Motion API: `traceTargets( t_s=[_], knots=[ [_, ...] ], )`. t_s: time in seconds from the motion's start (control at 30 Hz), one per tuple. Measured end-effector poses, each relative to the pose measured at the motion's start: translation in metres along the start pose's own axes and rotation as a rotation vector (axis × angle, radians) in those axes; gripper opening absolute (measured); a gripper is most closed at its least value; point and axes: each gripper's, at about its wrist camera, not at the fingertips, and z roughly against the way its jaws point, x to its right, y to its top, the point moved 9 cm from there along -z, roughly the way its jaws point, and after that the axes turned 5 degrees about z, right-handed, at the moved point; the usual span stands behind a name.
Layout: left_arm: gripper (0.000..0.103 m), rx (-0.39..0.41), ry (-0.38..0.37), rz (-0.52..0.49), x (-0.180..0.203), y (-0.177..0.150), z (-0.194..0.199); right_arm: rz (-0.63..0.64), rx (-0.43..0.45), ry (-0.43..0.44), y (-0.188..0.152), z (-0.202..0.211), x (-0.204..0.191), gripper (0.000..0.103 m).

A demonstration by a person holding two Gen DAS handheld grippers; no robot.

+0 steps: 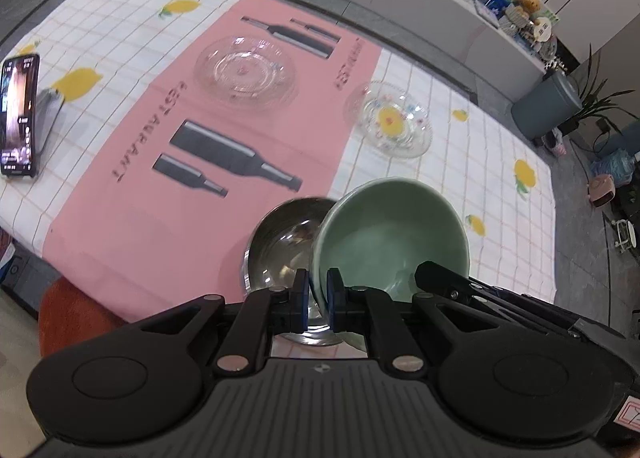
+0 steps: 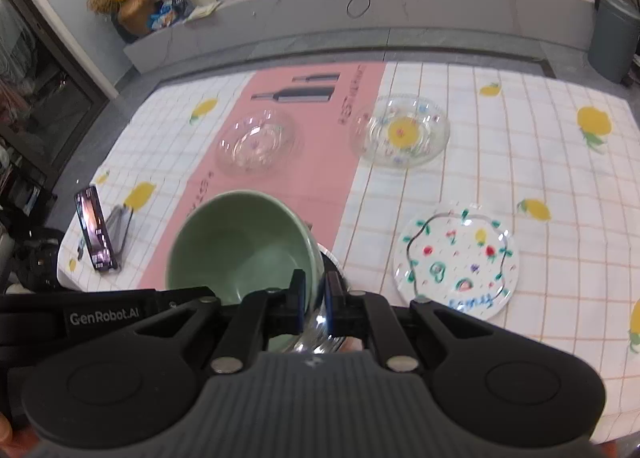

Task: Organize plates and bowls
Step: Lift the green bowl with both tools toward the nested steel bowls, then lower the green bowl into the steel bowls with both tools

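Holding two bowls at once, I have both sets of fingers clenched tight. My left gripper (image 1: 318, 294) is pinched, as far as I can judge, on the near rim of the steel bowl (image 1: 280, 246). My right gripper (image 2: 315, 298) is pinched on the rim of the green bowl (image 2: 240, 246). The rims crowd together right at my pads, so which edge sits in which pinch is a reading, not a certainty. The green bowl hangs tilted at the near edge of the table, overlapping the steel bowl's side, above the pink strip of the tablecloth (image 1: 120, 58).

To nest them well, I should level the green bowl first, centre it over the steel one, and lower it straight so the rims don't clash. The left grip should hold firm until the green bowl has settled, since a thin rim pinch lets a bowl swing. The clear glass plate (image 1: 244, 72), the lemon-centred glass plate (image 1: 390, 120) and the painted plate (image 2: 456, 262) lie well apart, so there is room.
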Motion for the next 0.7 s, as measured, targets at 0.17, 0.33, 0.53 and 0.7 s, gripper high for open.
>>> traceTargets(
  t_s=[0.17, 0.33, 0.53, 0.7],
  knots=[
    [0.009, -0.03, 0.017, 0.014, -0.017, -0.004, -0.011, -0.001, -0.044, 0.011, -0.012, -0.02, -0.009, 0.007],
    [0.009, -0.058, 0.035, 0.024, -0.03, -0.005, -0.025, -0.009, -0.101, 0.025, -0.021, -0.044, -0.013, 0.007],
    [0.009, -0.097, 0.053, 0.015, -0.037, -0.006, -0.039, -0.004, -0.152, 0.019, -0.029, -0.063, -0.013, 0.007],
    [0.009, -0.11, 0.061, -0.01, -0.035, -0.007, -0.046, -0.019, -0.181, 0.029, -0.033, -0.073, -0.008, 0.007]
  ],
)
